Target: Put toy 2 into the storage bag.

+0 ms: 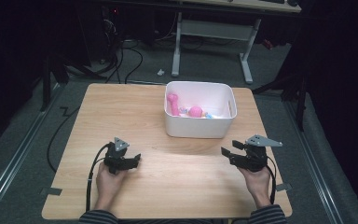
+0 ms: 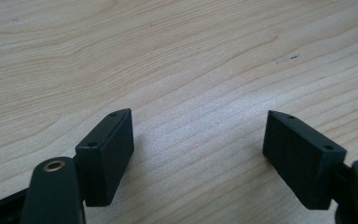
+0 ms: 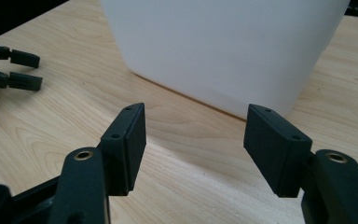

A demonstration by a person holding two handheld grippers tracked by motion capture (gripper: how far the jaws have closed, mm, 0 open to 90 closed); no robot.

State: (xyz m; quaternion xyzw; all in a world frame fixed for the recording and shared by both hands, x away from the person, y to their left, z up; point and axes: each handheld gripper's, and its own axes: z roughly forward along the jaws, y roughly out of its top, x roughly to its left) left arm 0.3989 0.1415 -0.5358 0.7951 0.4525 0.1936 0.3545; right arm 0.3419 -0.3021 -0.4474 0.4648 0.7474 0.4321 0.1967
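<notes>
Both the left gripper (image 1: 131,160) and right gripper (image 1: 229,148) rest on the table (image 1: 121,112) with jaws spread and empty (seemingly a ready pose), flanking the white bin (image 1: 199,125) holding pink toys (image 1: 195,111).

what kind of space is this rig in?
Probably a lab or recording studio: a lone wooden table walled in by black curtains, cables trailing over grey carpet, and a height-adjustable desk frame behind it.

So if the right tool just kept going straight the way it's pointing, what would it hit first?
Most likely the near wall of the white bin. The right tool is open and empty, and the bin stands straight ahead of it across a stretch of bare table. How far is hard to judge.
</notes>
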